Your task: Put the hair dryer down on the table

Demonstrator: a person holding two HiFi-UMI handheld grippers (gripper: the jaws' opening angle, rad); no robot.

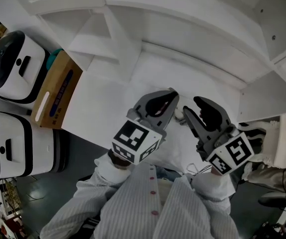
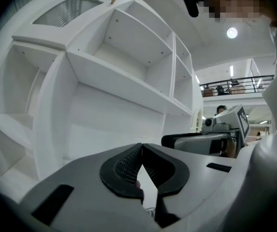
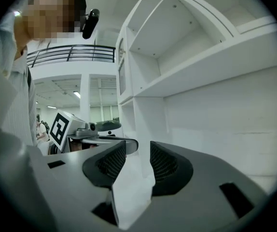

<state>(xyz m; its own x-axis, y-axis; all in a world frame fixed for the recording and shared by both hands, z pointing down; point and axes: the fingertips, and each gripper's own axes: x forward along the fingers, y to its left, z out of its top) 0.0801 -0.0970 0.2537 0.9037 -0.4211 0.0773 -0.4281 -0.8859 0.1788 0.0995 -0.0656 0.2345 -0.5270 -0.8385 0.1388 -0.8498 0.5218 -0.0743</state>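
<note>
I cannot make out a hair dryer in any view. In the head view both grippers hang side by side over the white table point(image 1: 108, 103), jaws pointing toward the white shelf unit point(image 1: 193, 29). My left gripper point(image 1: 174, 93) point(image 2: 141, 148) is shut, its pads meeting at the tips with nothing between them. My right gripper point(image 1: 190, 105) point(image 3: 137, 151) is open, and only the white table surface shows through the gap between its pads. Each gripper view catches the other gripper beside it: the right one point(image 2: 215, 138) and the left one point(image 3: 97, 128).
A brown cardboard box point(image 1: 58, 91) lies at the table's left end. Two white and black machines point(image 1: 13, 59) point(image 1: 13, 143) stand on the floor to the left. The shelf unit's compartments point(image 2: 119, 57) rise close ahead. A thin cable point(image 1: 197, 169) shows near my right sleeve.
</note>
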